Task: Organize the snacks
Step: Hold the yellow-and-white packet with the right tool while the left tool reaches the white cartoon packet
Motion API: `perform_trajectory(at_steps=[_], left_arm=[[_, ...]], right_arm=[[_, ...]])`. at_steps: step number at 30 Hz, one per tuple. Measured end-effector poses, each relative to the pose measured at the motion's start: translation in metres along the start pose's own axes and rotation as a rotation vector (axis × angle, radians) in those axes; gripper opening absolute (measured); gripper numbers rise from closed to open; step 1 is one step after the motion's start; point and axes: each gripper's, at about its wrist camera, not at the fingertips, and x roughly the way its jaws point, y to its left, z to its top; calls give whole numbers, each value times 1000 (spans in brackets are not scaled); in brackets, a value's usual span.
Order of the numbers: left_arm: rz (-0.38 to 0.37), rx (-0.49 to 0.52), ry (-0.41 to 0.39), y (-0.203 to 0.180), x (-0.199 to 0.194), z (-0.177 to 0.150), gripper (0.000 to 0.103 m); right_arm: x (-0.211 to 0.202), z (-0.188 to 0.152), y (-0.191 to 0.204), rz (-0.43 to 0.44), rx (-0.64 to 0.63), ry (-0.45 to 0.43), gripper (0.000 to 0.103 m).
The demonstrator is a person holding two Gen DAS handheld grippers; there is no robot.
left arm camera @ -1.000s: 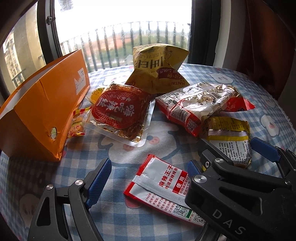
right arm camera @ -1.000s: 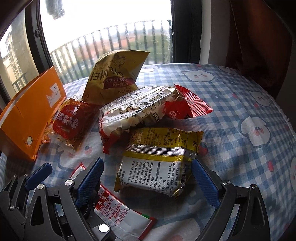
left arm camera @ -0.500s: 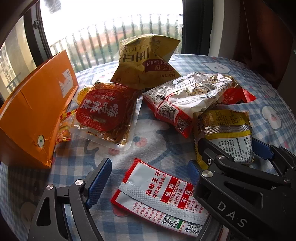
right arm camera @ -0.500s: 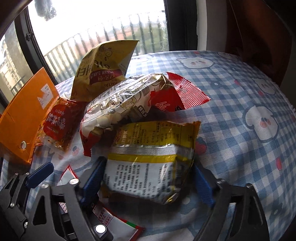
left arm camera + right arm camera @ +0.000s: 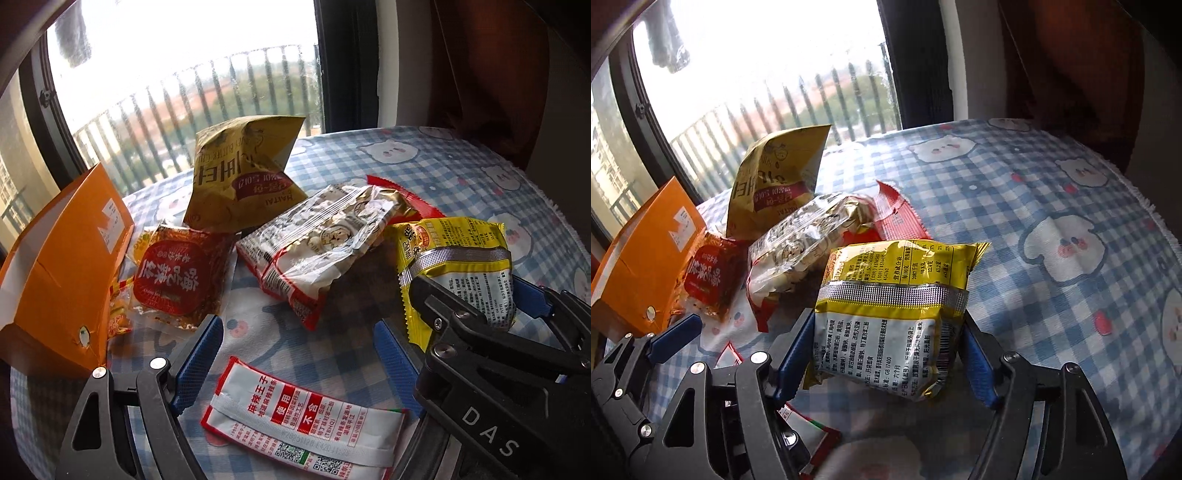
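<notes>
My right gripper (image 5: 882, 350) is shut on a yellow and silver snack packet (image 5: 886, 314) and holds it lifted off the table; the packet also shows in the left wrist view (image 5: 458, 269). My left gripper (image 5: 295, 354) is open above a red and white sachet (image 5: 303, 417) that lies flat on the checked cloth. Beyond lie a silver and red packet (image 5: 321, 240), a red-labelled clear packet (image 5: 173, 280) and a yellow crisp bag (image 5: 240, 181). An orange box (image 5: 59, 266) lies at the left.
The round table wears a blue checked cloth with bear prints (image 5: 1052, 206); its fringed edge curves at the right. A window with railings (image 5: 184, 74) is behind the table. The right gripper's body (image 5: 498, 387) crowds the left gripper's right finger.
My right gripper closed on the yellow and silver packet and raised it off the cloth. My left gripper moved forward over the red and white sachet and stayed open.
</notes>
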Motion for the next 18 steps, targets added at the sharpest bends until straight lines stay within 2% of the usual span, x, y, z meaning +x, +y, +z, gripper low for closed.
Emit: perform_trajectory(at_steps=[9,18], left_arm=[[-20,76,-31,-10,7,36,85],[-68,108,27,-8,41,53,85]], right_arm=[[-8,25,-18,-21,45,-48,74],[14,40,-26,-42,70,-41,74]])
